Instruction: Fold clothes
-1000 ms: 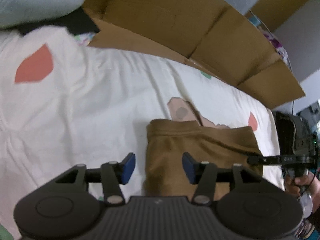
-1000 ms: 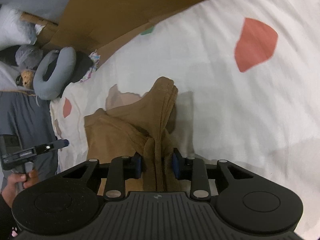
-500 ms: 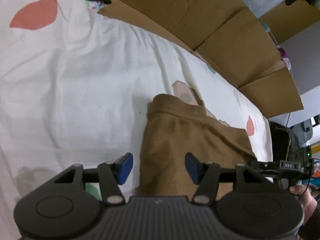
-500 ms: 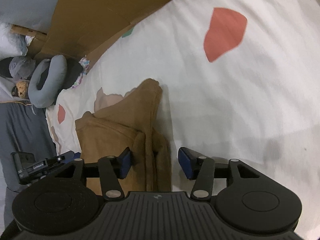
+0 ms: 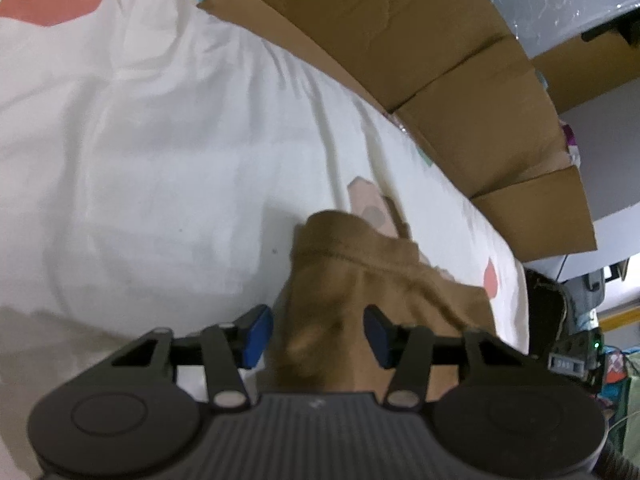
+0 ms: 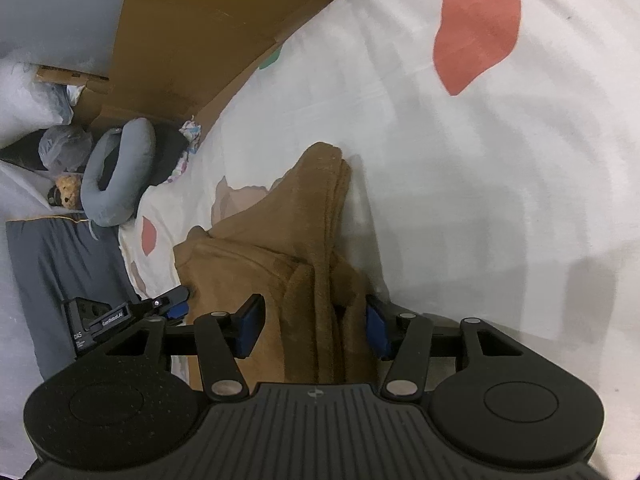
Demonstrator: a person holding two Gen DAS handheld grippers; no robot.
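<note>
Left wrist view shows one brown garment (image 5: 372, 280), soft and fleecy with a stitched hem, lying folded in layers on the bed (image 5: 160, 160) toward its far edge by the cardboard. The bed's cover is white wrinkled cotton printed with coral, pink and green blobs. Flattened cardboard (image 5: 420, 40) stands along that edge. The left gripper (image 5: 318, 336) straddles the garment's near end, its blue pads closing, cloth between them but no clear pressing. In the right wrist view, the right gripper (image 6: 316, 326) also spans the folded stack, jaws closing slightly, pads apart from the cloth. One grey U-shaped neck pillow (image 6: 116, 176) and one small teddy bear (image 6: 66, 196) lie past the bed's corner. The left gripper's label is too small to read surely.
</note>
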